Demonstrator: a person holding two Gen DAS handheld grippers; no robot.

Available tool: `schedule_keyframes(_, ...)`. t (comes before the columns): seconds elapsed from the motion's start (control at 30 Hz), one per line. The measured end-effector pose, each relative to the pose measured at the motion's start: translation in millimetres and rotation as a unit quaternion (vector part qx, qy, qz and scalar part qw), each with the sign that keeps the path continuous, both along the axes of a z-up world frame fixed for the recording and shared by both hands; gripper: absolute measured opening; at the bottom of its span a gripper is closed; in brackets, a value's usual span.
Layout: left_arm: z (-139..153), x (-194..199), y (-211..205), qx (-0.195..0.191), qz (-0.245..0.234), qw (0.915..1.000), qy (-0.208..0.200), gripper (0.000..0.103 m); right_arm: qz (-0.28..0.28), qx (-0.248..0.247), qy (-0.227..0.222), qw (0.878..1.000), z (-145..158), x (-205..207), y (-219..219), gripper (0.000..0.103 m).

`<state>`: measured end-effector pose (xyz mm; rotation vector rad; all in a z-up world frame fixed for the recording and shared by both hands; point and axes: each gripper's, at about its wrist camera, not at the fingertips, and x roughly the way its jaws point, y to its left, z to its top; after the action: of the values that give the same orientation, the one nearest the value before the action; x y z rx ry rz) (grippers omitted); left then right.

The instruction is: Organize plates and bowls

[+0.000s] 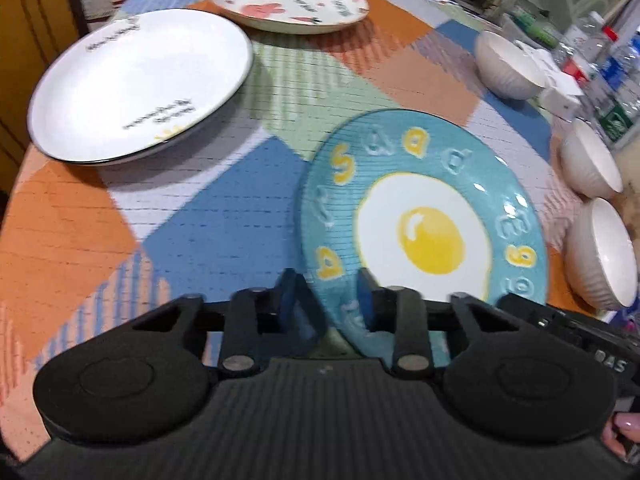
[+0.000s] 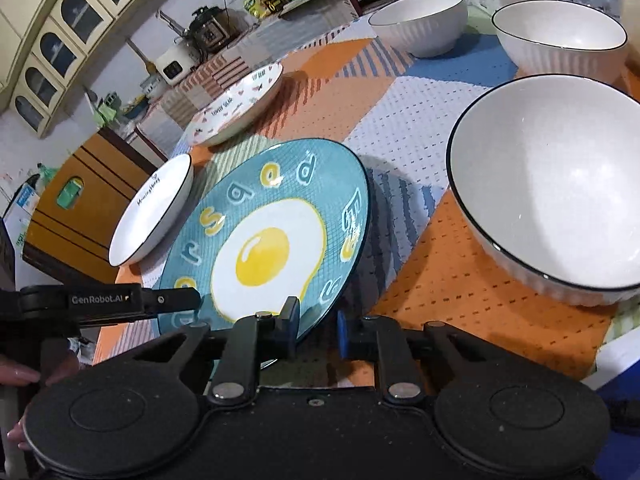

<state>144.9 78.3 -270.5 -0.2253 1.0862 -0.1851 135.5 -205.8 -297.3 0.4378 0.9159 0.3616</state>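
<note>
- Your left gripper [image 1: 326, 300] and right gripper [image 2: 318, 330] both straddle the near rim of the blue egg plate [image 1: 432, 220], jaws partly open around it.
- The plate sits tilted over the checked table [image 1: 224, 216].
- 2 more plates and 3 white bowls lie around; kitchen cabinets [image 2: 60, 40] stand behind.

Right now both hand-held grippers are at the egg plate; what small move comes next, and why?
Probably close the left hand-held gripper on the egg plate rim: its fingers straddle the near edge with a gap, and the plate sits tilted. The right hand-held gripper also brackets the rim. The white plate beyond looks like the stacking spot.
</note>
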Motion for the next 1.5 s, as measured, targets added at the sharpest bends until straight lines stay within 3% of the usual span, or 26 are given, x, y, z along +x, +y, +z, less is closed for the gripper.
schedule_keyframes(0.23, 3.1, -1.4, -2.7, 0.005, -0.020, 0.9997, 0.013, 0.024, 0.033, -0.041, -0.025, 0.998, 8.7, -1.4, 3.4, 0.022)
schedule_keyframes(0.43, 25.2, 1.0, -7.2, 0.010, -0.030, 0.9994, -0.014, 0.024, 0.041, -0.044, -0.049, 0.997, 25.1, 9.0, -3.1, 0.023)
schedule_keyframes(0.83, 67.1, 67.2, -15.3, 0.006, -0.040, 0.9979, -0.050, 0.024, 0.031, -0.047, -0.096, 0.994, 67.4, 72.7, -10.8, 0.022)
schedule_keyframes(1.1, 41.8, 110.4, -24.1, -0.018, -0.038, 0.9990, -0.015, 0.024, 0.040, -0.076, -0.067, 0.994, 58.9, 119.3, -12.0, 0.023)
schedule_keyframes(1.5, 8.9, 123.4, -29.5, -0.032, -0.037, 0.9985, 0.022, 0.026, 0.059, -0.108, -0.004, 0.992, 30.6, 150.9, -11.2, 0.023)
